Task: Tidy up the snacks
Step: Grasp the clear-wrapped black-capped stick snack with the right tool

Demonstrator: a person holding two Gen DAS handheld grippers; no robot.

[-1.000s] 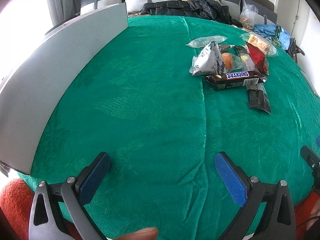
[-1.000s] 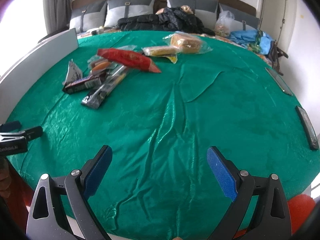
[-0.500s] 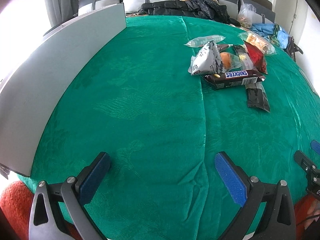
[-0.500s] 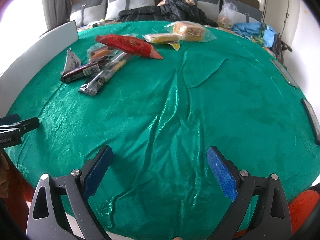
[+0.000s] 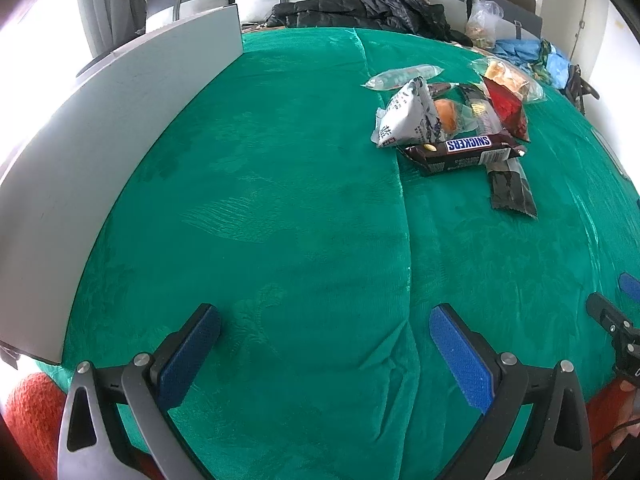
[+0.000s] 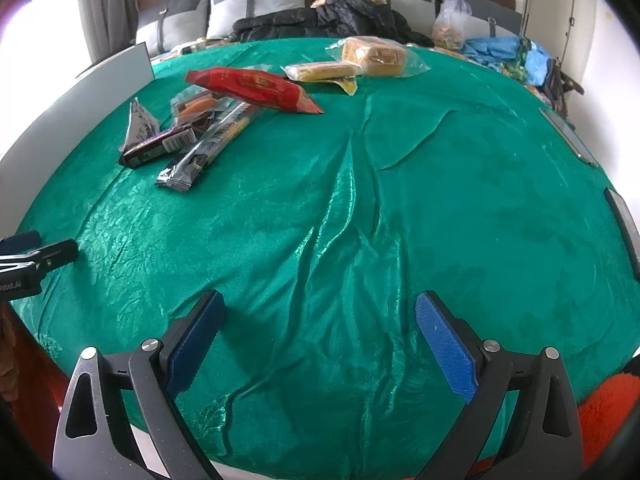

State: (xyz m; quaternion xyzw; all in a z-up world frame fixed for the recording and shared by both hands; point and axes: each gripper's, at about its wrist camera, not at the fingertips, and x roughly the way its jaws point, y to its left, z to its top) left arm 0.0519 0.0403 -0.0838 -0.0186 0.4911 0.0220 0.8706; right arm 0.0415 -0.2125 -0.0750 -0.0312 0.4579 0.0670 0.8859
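A pile of snacks lies on the green cloth [image 5: 280,220]: a Snickers bar [image 5: 464,152], a white triangular packet [image 5: 408,120], a dark wrapper [image 5: 510,190], a red packet [image 5: 506,110] and a clear packet [image 5: 400,76]. The right wrist view shows the red packet [image 6: 256,88], the Snickers bar [image 6: 160,148], a dark long wrapper [image 6: 204,148], a yellow bar [image 6: 320,72] and bagged bread [image 6: 376,56]. My left gripper [image 5: 324,336] is open and empty near the front edge. My right gripper [image 6: 320,328] is open and empty, far short of the pile.
A grey board [image 5: 100,128] stands along the cloth's left side. Dark jackets [image 6: 332,20] and pillows lie at the back, bags [image 6: 500,52] at the back right. Two flat dark devices [image 6: 568,136] lie at the cloth's right edge.
Both grippers have moved a little forward over the cloth, so the snack pile sits slightly closer. Both stay open and empty.
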